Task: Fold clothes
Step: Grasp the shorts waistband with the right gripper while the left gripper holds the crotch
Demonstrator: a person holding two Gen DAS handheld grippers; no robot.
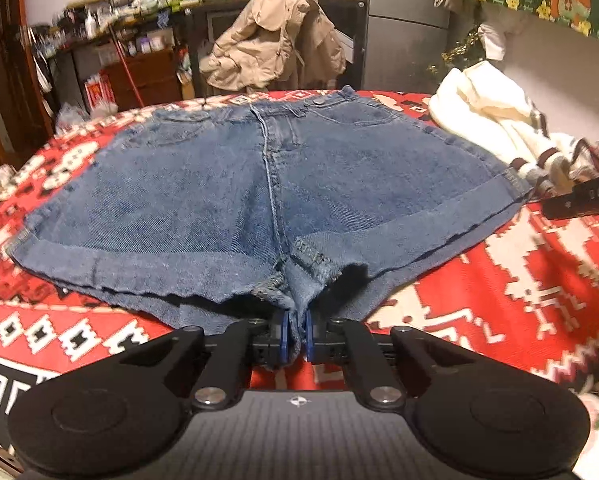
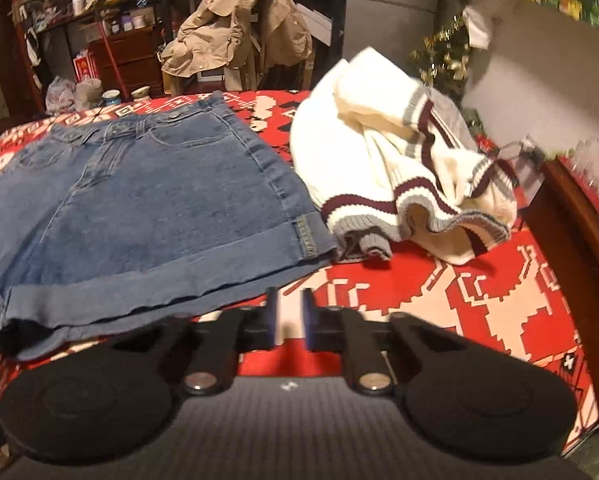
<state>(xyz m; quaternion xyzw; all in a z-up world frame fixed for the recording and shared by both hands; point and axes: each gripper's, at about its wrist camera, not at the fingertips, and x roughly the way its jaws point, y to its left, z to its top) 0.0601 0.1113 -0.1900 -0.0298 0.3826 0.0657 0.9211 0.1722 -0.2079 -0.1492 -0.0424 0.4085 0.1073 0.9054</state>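
Note:
Blue denim shorts (image 1: 227,184) lie flat on the red patterned blanket (image 1: 539,280), waistband at the far side and cuffed leg hems towards me. My left gripper (image 1: 297,332) is shut on the crotch of the shorts, with denim bunched between its blue pads. In the right wrist view the shorts (image 2: 147,200) lie to the left. My right gripper (image 2: 290,312) hovers just past the shorts' right leg hem, over bare blanket (image 2: 459,300). Its pads are drawn close together with only a narrow slit, and no cloth is in it.
A crumpled white sweater (image 2: 399,168) with maroon and grey stripes lies right of the shorts. A dark wooden edge (image 2: 579,240) borders the blanket on the right. Behind it, a beige jacket (image 1: 271,40) hangs over a chair before cluttered shelves. A black lettered bar (image 1: 583,196) reaches in from the right.

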